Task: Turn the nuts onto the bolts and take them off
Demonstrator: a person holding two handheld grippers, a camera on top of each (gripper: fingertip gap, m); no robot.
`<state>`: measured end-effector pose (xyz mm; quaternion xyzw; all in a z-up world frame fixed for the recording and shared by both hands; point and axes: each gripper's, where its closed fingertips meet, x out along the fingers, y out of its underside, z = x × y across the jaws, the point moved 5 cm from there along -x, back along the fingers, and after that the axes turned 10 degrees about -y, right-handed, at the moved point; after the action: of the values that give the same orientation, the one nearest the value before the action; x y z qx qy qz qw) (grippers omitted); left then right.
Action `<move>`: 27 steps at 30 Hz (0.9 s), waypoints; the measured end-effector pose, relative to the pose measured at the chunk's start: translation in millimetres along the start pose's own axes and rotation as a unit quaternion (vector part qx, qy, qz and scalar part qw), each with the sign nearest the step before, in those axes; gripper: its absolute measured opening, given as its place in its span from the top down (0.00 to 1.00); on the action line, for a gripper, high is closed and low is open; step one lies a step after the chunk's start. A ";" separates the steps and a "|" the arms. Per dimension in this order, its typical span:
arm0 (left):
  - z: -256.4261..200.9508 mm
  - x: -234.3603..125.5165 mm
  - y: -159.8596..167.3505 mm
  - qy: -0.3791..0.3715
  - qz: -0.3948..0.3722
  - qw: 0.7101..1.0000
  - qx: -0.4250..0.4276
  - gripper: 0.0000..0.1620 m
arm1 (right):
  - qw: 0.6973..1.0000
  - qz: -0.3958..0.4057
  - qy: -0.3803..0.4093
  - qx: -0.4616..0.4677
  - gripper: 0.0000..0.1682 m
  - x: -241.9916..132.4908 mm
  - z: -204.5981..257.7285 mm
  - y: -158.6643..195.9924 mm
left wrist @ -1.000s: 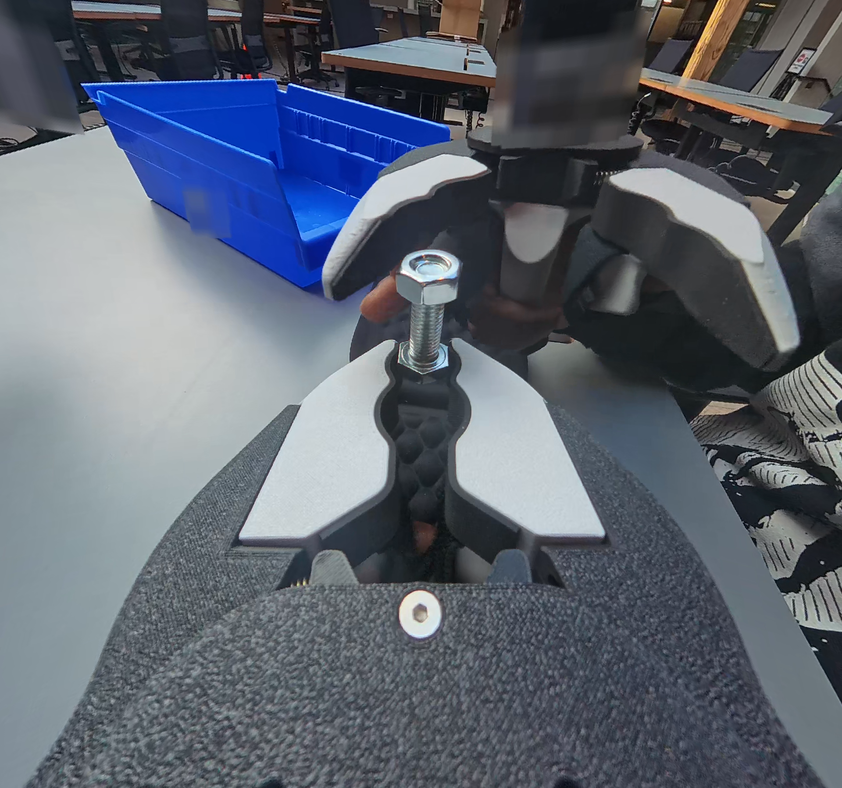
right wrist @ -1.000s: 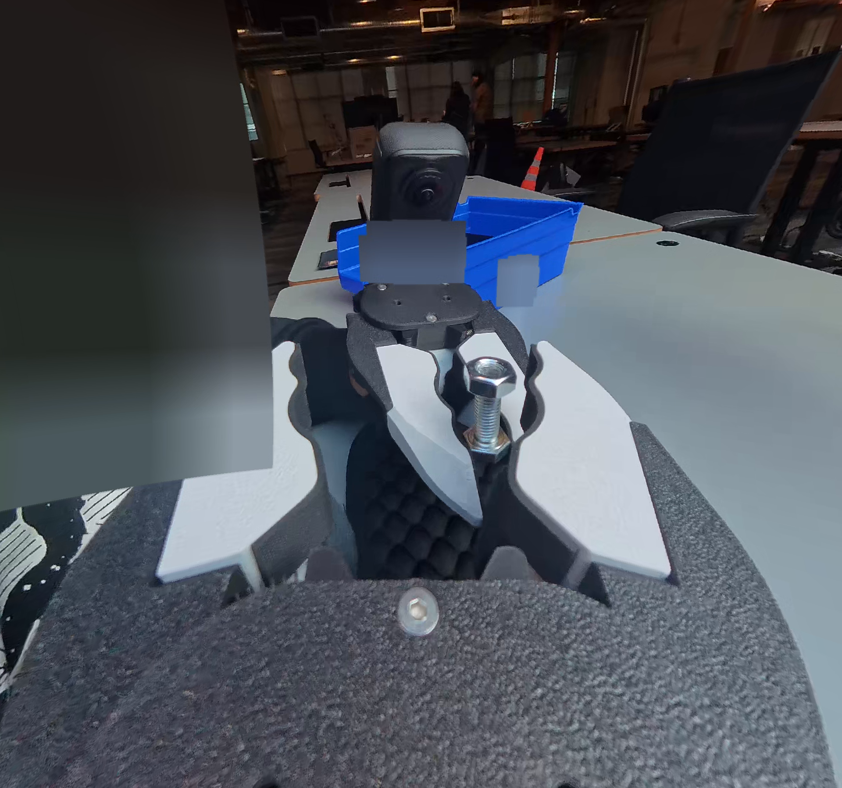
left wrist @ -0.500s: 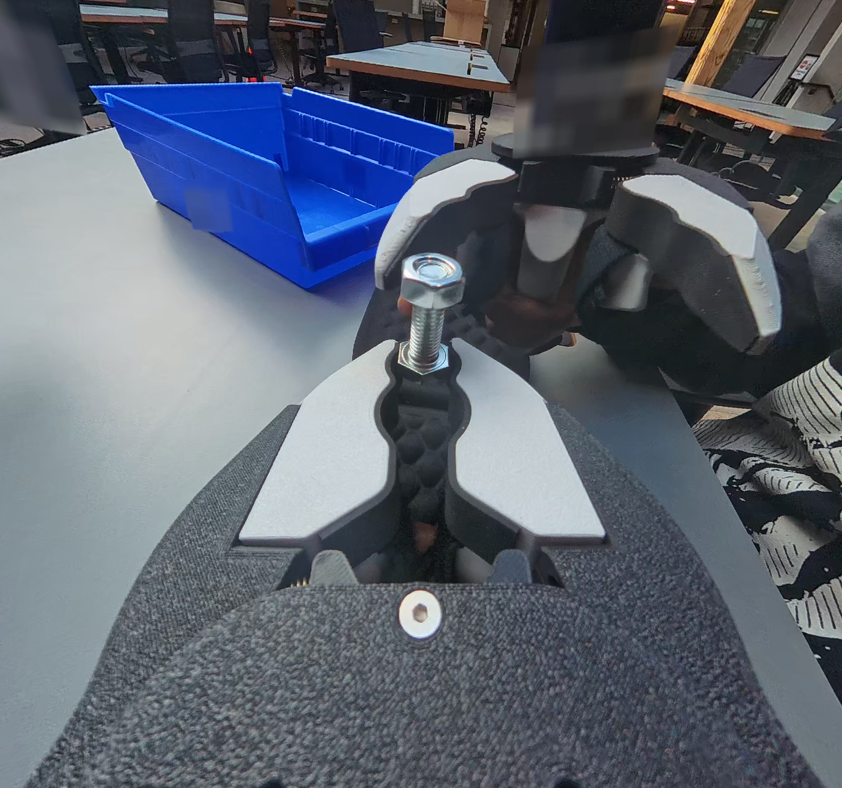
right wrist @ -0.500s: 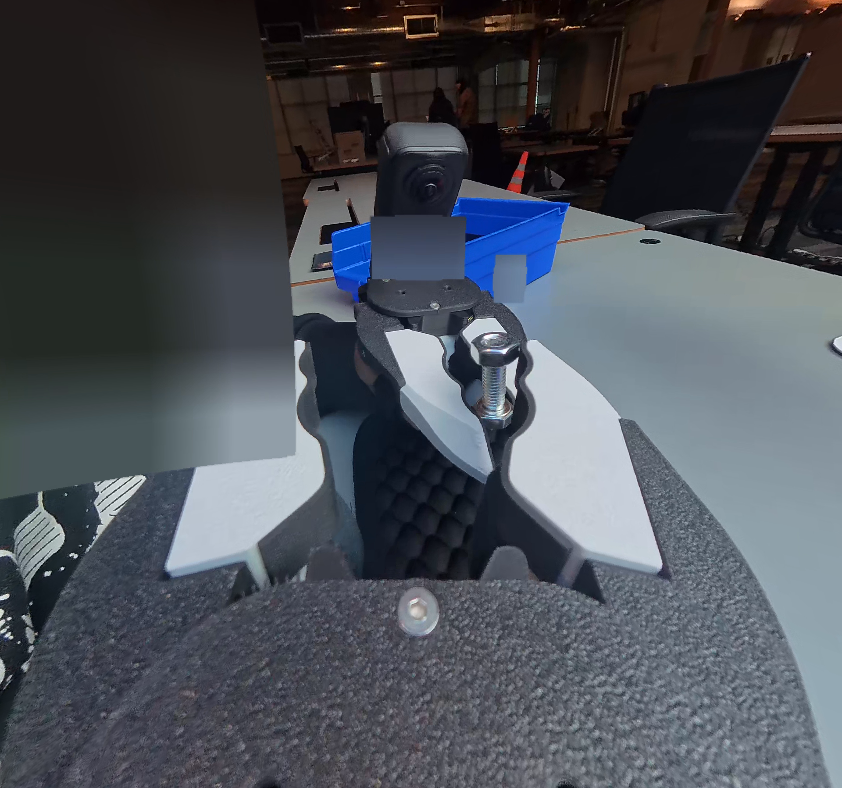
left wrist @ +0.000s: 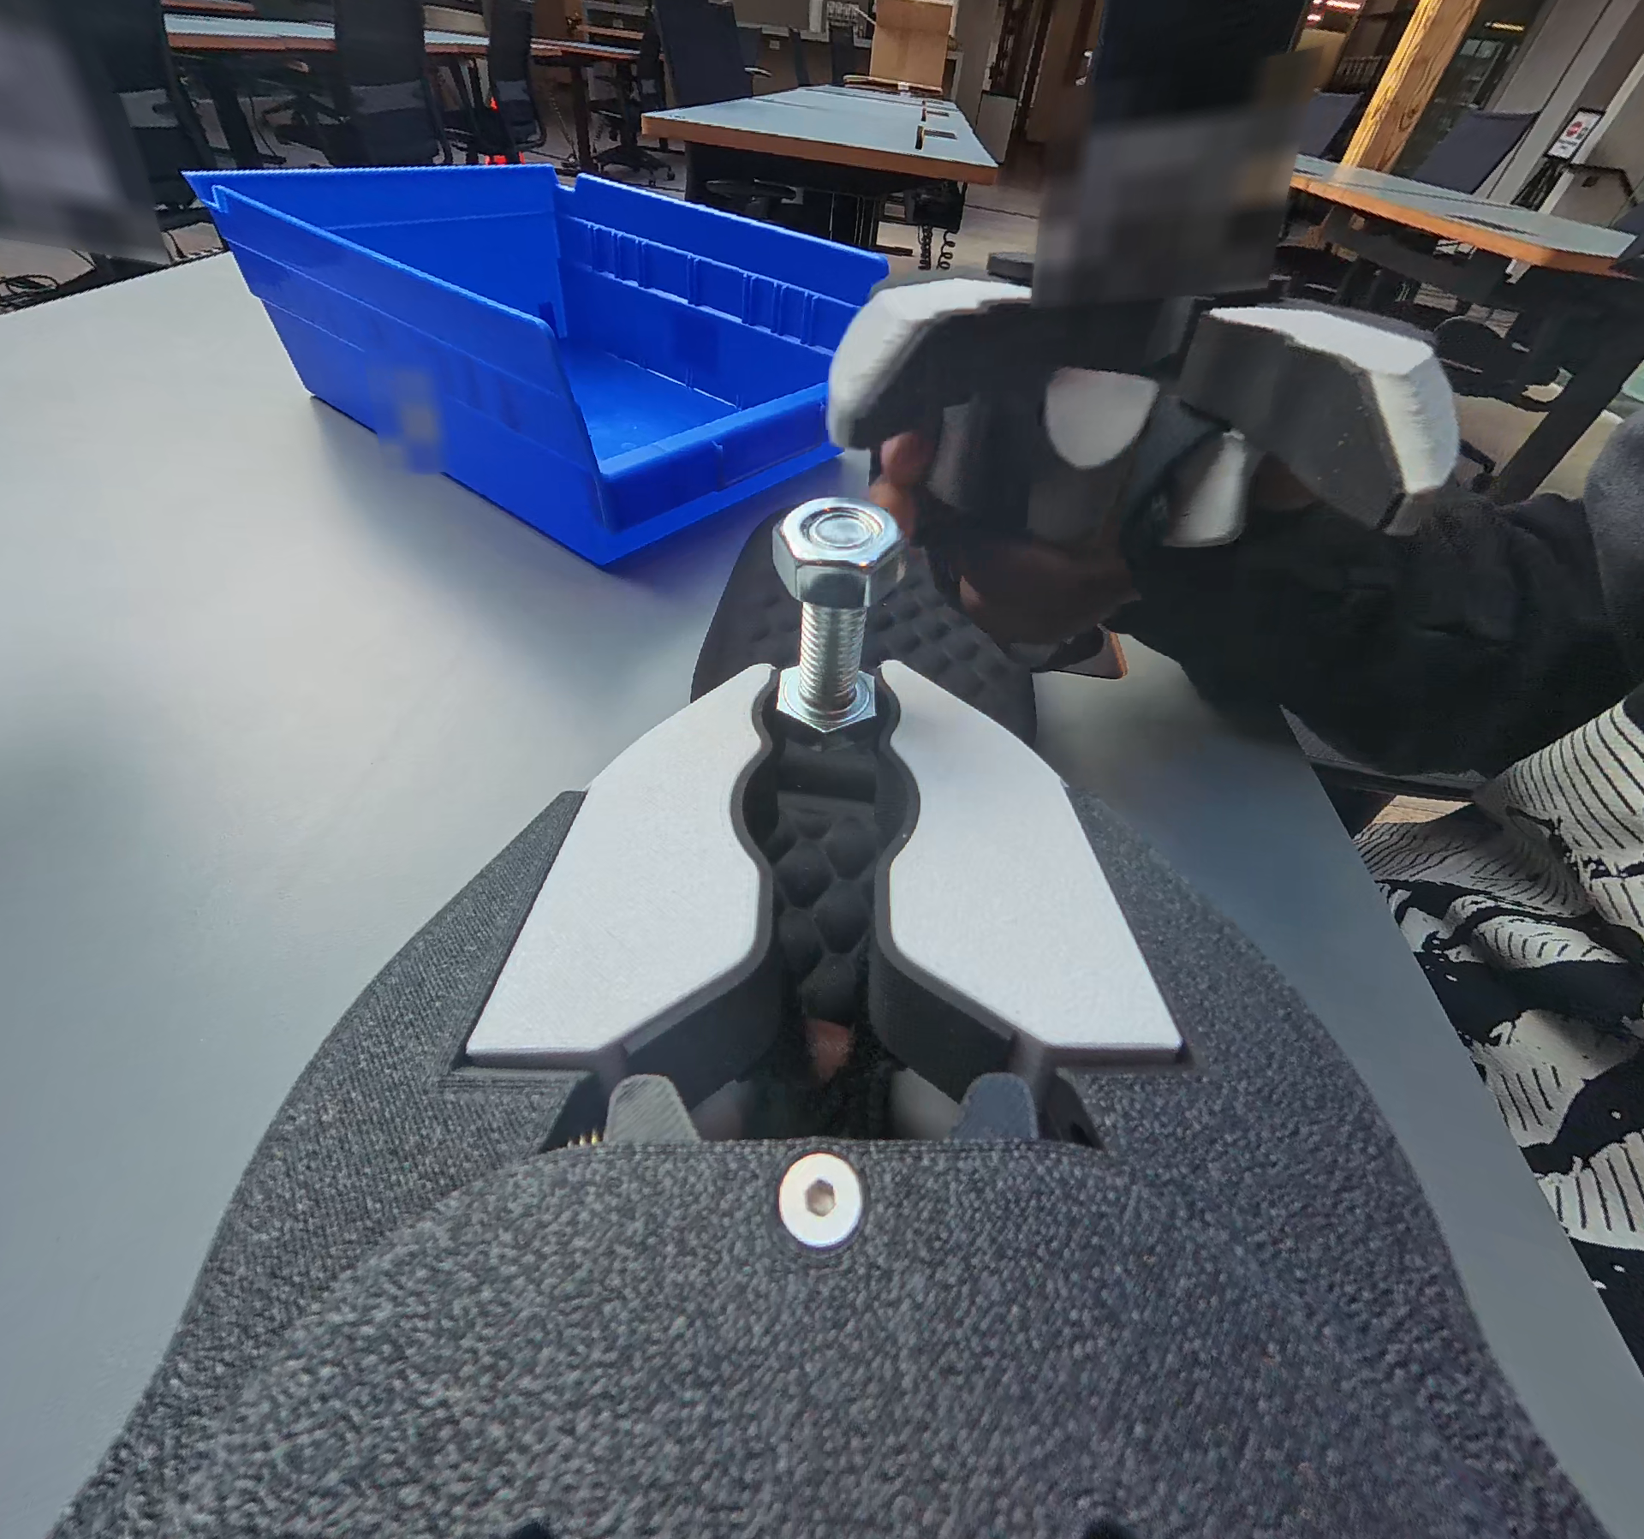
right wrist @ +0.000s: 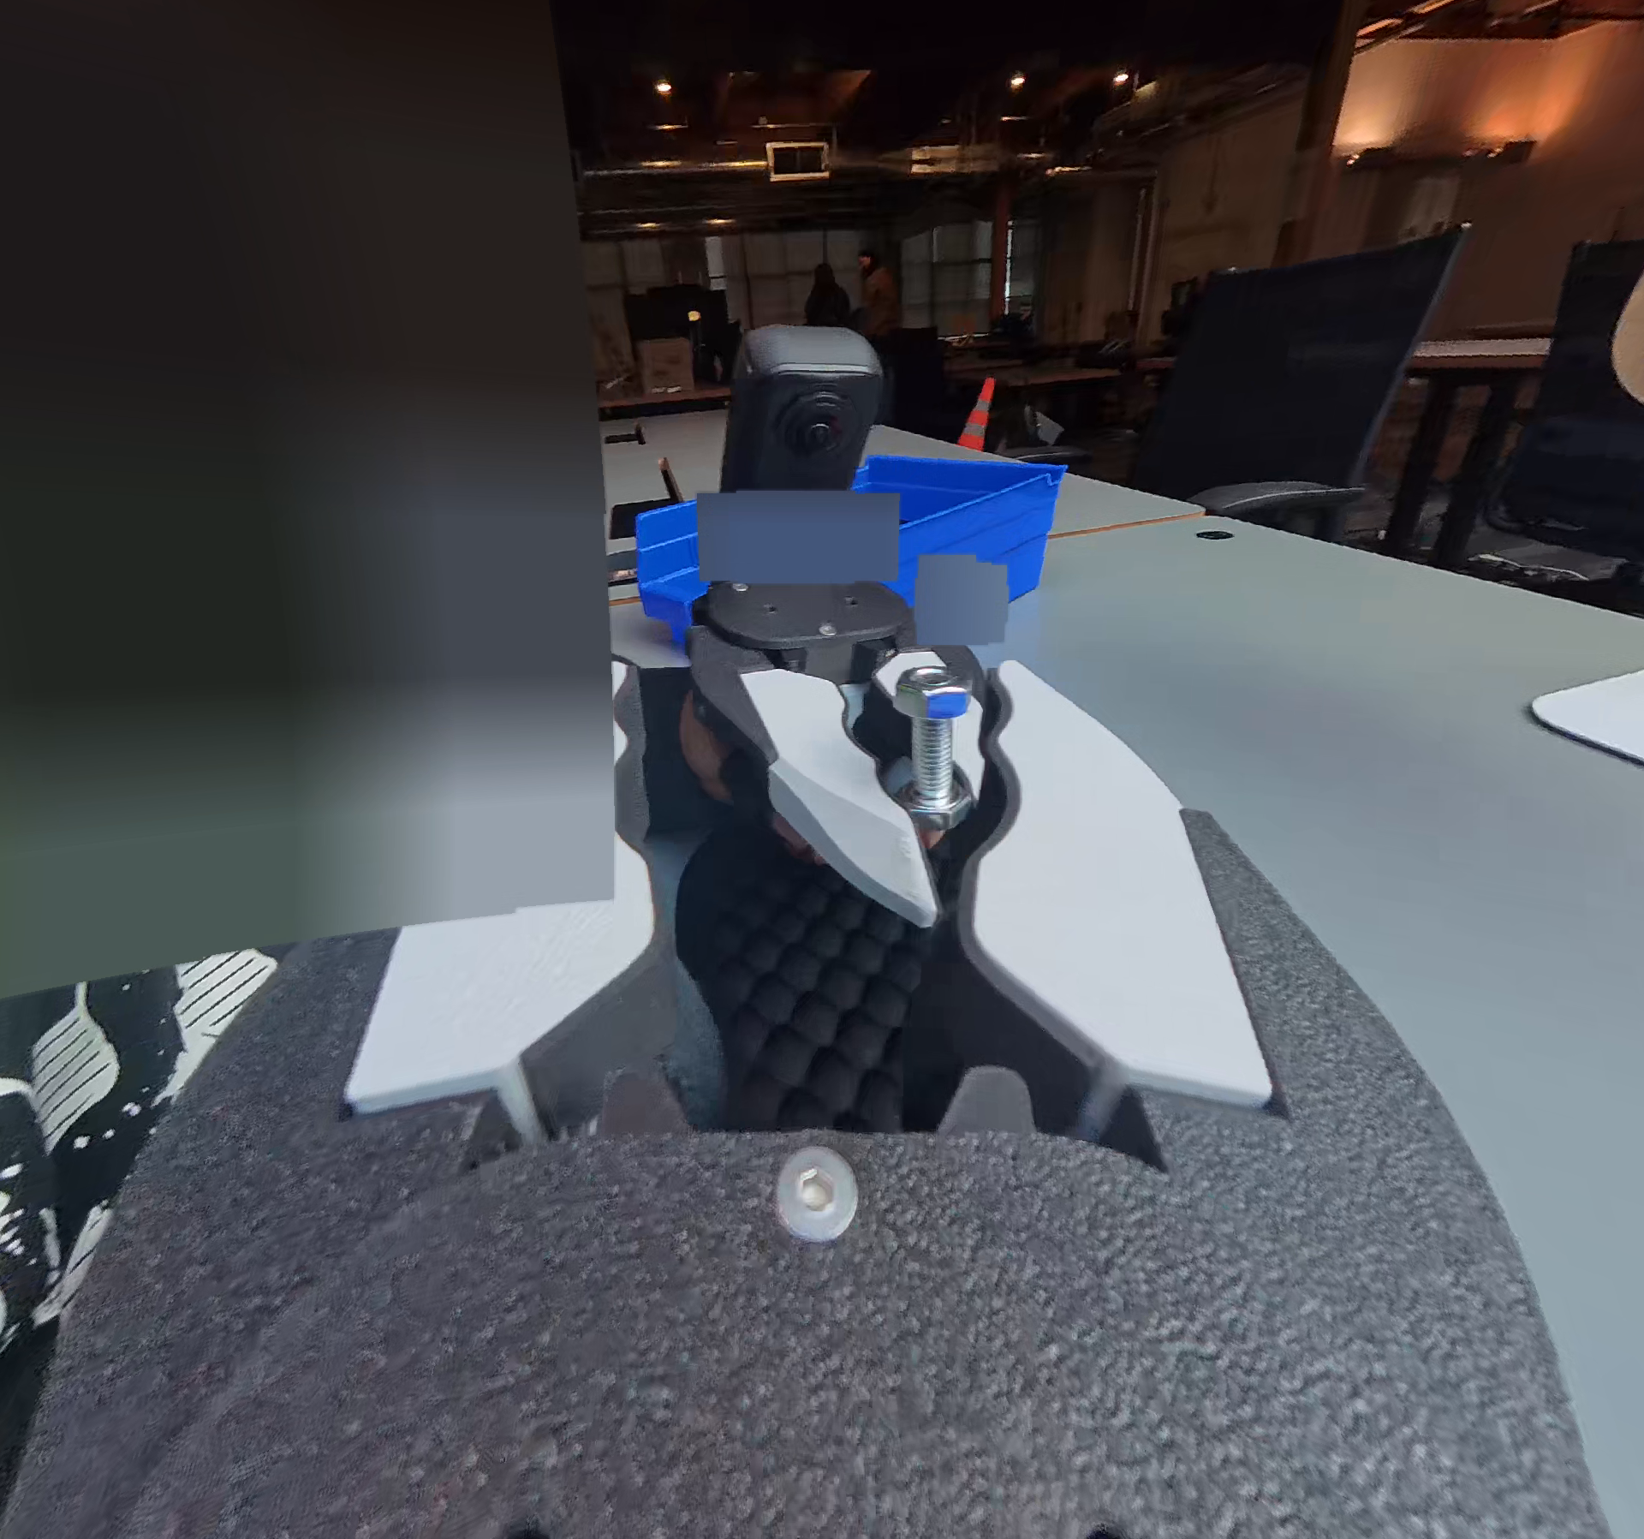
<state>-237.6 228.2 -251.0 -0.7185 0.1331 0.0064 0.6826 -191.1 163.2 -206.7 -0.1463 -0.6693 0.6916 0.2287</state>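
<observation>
Since a second ago, drawn back from the bolt (left wrist: 832,598): right gripper (right wrist: 970,793), now clear of the hex head. Left of the bolt, on the grey counter (left wrist: 267,695), a blue bin (left wrist: 552,357). Upright at centre, the bolt, nut (left wrist: 827,703) at its lower end pinched between the narrowed fingers (left wrist: 676,864) of the left gripper (left wrist: 827,695). Right of the bolt, right gripper's fingers (right wrist: 1094,882) spread wide, holding nothing.

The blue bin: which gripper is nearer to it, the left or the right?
Right. In the left wrist view the right gripper hangs open just beside the blue bin; the left gripper, shut on the nut, sits farther back.
</observation>
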 end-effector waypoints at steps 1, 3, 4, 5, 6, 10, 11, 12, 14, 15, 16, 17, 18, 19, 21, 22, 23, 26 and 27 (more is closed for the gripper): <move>-0.1 0.0 0.0 0.000 0.000 1.000 0.000 0.89 | 1.000 0.000 0.008 0.004 0.51 1.4 -3.7 0.9; -0.1 0.1 0.2 0.001 0.001 1.000 0.000 0.89 | 1.000 0.007 0.011 0.007 0.44 7.3 -8.6 2.9; -0.3 0.1 0.2 0.002 0.001 1.000 0.000 0.89 | 1.000 0.012 0.008 0.005 0.43 11.2 -9.8 3.8; -0.5 0.0 0.2 0.002 0.001 1.000 0.001 0.89 | 1.000 0.018 0.004 0.001 0.43 15.6 -10.7 4.6; -0.7 0.1 0.3 0.002 0.001 1.000 0.001 0.89 | 1.000 0.025 0.000 -0.004 0.42 20.0 -11.4 5.6; -1.2 0.2 0.6 0.003 0.003 1.000 0.003 0.89 | 0.998 0.052 -0.022 -0.006 0.42 36.0 -12.0 11.6; -1.3 0.4 0.8 0.003 0.004 1.000 0.004 0.89 | 0.998 0.060 -0.026 -0.007 0.42 38.4 -11.8 13.4; -1.5 0.4 0.9 0.003 0.004 1.000 0.004 0.89 | 0.997 0.065 -0.027 -0.008 0.43 40.1 -11.3 14.6; -1.6 0.6 1.0 0.003 0.005 1.000 0.005 0.89 | 0.997 0.070 -0.035 -0.014 0.46 41.5 -7.9 15.5; -1.8 0.5 1.1 0.003 0.005 1.000 0.006 0.89 | 0.997 0.072 -0.035 -0.018 0.47 41.1 -6.5 15.5; -1.9 0.4 1.0 0.003 0.005 1.000 0.006 0.89 | 0.997 0.075 -0.030 -0.021 0.46 40.1 -6.1 15.4; -1.8 0.4 1.0 0.002 0.004 1.000 0.006 0.89 | 0.996 0.076 -0.027 -0.022 0.47 38.6 -5.7 15.4; -1.7 0.3 1.0 0.002 0.004 1.000 0.005 0.89 | 0.997 0.075 -0.027 -0.021 0.47 36.7 -4.9 15.1; -1.9 0.3 1.0 0.003 0.004 1.000 0.005 0.89 | 0.997 0.074 -0.023 -0.019 0.47 34.5 -4.8 14.9; -2.1 0.6 1.2 0.002 0.006 1.000 0.007 0.89 | 0.997 0.072 -0.017 -0.014 0.48 29.6 -4.3 14.7; -2.1 0.6 1.2 0.002 0.006 1.000 0.007 0.89 | 0.997 0.070 -0.016 -0.013 0.49 27.0 -3.5 14.4; -1.9 0.4 1.2 0.002 0.005 1.000 0.006 0.89 | 0.998 0.067 -0.014 -0.012 0.50 24.4 -2.8 13.9; -1.2 0.0 0.9 0.001 0.003 1.000 0.002 0.89 | 0.998 0.066 -0.006 -0.013 0.53 17.1 -0.7 12.9; -1.1 0.0 0.8 0.001 0.003 1.000 0.002 0.89 | 0.998 0.066 -0.002 -0.014 0.53 15.0 -0.1 12.5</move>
<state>-238.0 227.0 -251.7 -0.7168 0.1360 0.0072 0.6839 -205.3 171.0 -217.5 -0.1919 -0.6680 0.6964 0.1789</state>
